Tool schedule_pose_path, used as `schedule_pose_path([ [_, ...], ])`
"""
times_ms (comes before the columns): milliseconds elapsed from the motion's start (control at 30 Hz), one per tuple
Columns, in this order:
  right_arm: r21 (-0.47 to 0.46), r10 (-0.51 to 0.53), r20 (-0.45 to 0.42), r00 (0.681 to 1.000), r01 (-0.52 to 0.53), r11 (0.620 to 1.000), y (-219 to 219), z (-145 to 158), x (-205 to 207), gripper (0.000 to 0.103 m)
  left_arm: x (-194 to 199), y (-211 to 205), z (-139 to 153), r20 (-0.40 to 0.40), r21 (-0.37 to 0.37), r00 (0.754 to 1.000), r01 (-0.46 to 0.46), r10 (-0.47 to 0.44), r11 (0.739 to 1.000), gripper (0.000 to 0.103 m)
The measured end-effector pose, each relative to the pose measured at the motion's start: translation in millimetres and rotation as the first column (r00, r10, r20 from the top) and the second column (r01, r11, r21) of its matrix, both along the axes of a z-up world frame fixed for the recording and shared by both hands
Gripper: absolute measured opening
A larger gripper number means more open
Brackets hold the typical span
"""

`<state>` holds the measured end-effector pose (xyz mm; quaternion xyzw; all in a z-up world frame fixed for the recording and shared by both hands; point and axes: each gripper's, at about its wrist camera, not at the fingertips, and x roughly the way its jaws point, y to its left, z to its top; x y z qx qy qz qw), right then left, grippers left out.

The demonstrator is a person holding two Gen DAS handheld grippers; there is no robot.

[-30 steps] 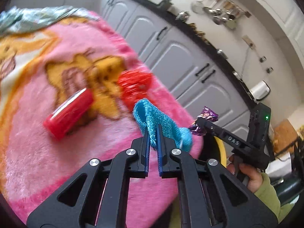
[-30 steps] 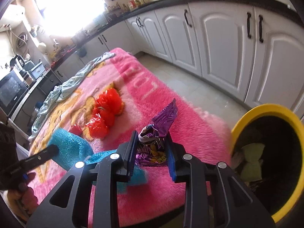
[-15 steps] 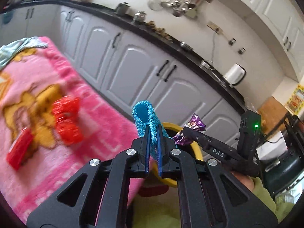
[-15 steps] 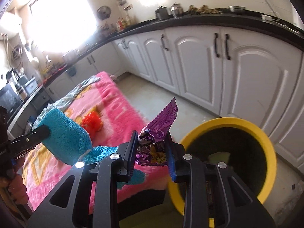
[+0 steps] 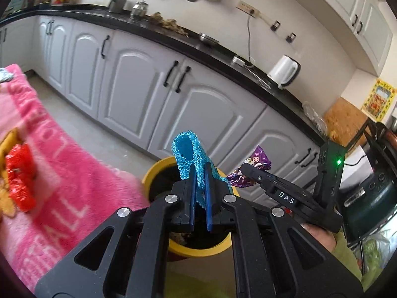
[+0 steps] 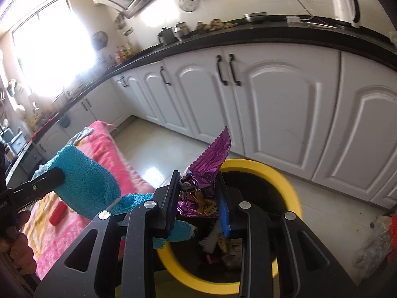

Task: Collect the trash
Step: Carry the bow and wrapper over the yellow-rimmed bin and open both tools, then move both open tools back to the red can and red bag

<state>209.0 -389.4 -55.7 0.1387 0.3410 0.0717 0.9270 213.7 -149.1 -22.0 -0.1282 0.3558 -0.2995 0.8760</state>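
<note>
left gripper (image 5: 199,173) pinching blue knit cloth (image 5: 189,154) over yellow bin (image 6: 290,191) | right gripper (image 6: 198,193) clamped on purple wrapper (image 6: 208,171) above bin rim | red wrappers (image 5: 18,176) on pink blanket (image 5: 74,193) beside bin

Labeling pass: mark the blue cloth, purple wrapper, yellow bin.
blue cloth (image 5: 188,149), left wrist view, folded top loop.
purple wrapper (image 6: 213,156), right wrist view, upper foil flap.
yellow bin (image 6: 294,193), right wrist view, right rim.

Both wrist cameras are looking forward and down from close above the yellow bin (image 5: 188,249) (image 6: 292,193), each catching the other gripper, the cabinets (image 5: 139,94) (image 6: 273,99) filling both backgrounds.
</note>
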Motion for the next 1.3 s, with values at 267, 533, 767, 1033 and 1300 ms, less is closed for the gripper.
schedule_pose_path([
  [267,-0.024,-0.042,-0.036,0.998,0.041,0.999,-22,-20,-1,0.027,8,-36,-16,-0.017,0.044,0.999,0.050,-0.050,0.998,0.003],
  [533,-0.043,-0.036,-0.072,0.997,0.033,0.999,-20,-36,10,0.039,22,-48,-39,-0.069,0.083,0.996,0.055,-0.050,0.995,0.008],
  [767,-0.046,-0.062,-0.077,0.995,0.059,0.997,-18,-39,10,0.053,22,-38,-46,-0.086,0.097,0.996,0.035,-0.027,0.995,0.064],
  [1033,-0.062,-0.019,-0.042,0.999,0.017,0.998,7,-25,5,0.059,15,4,-38,-0.046,0.128,0.996,-0.075,0.081,0.989,0.090],
  [1300,-0.109,0.099,0.018,0.995,-0.097,0.989,60,2,0,0.065,3,60,-26,0.009,0.146,0.981,-0.192,0.193,0.970,0.092],
])
